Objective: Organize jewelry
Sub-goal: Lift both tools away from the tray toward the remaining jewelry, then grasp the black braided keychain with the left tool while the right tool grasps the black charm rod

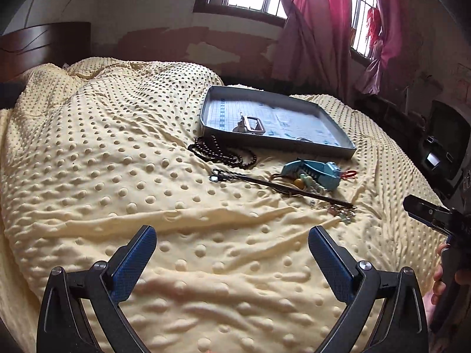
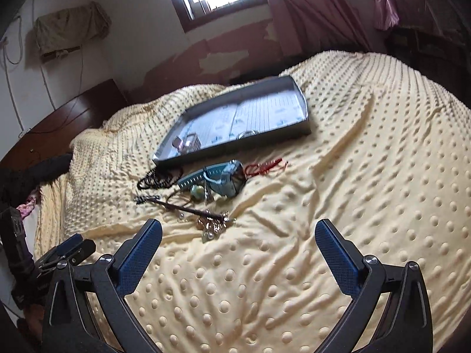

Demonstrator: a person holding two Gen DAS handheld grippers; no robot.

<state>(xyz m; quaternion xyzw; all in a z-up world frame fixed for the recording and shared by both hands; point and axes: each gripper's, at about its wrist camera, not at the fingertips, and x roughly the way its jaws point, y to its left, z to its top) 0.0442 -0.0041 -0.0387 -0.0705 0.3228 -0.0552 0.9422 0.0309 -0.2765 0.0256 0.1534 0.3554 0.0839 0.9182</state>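
Observation:
A grey metal tray (image 1: 338, 144) (image 2: 235, 144) lies on the yellow dotted bedspread, with a small metal buckle (image 1: 253, 125) (image 2: 188, 142) and a ring (image 2: 247, 133) inside. In front of it lie dark bead strings (image 1: 223, 151) (image 2: 160, 178), a blue watch (image 1: 312, 172) (image 2: 217, 176), a red cord (image 2: 266, 166), a dark hair stick with chain (image 1: 276, 186) (image 2: 182, 209), green beads (image 1: 307, 181) and small sparkly pieces (image 1: 343, 213) (image 2: 213, 225). My left gripper (image 1: 232, 242) hovers open, short of the pile. My right gripper (image 2: 238, 235) is open just short of the sparkly pieces.
The bedspread (image 1: 117, 161) is wrinkled and covers the whole bed. A dark wooden headboard (image 1: 44, 44) stands at the left. Pink curtains (image 1: 318, 29) hang by the windows beyond. A person's hand (image 1: 441, 282) holds the other gripper's handle at the right edge.

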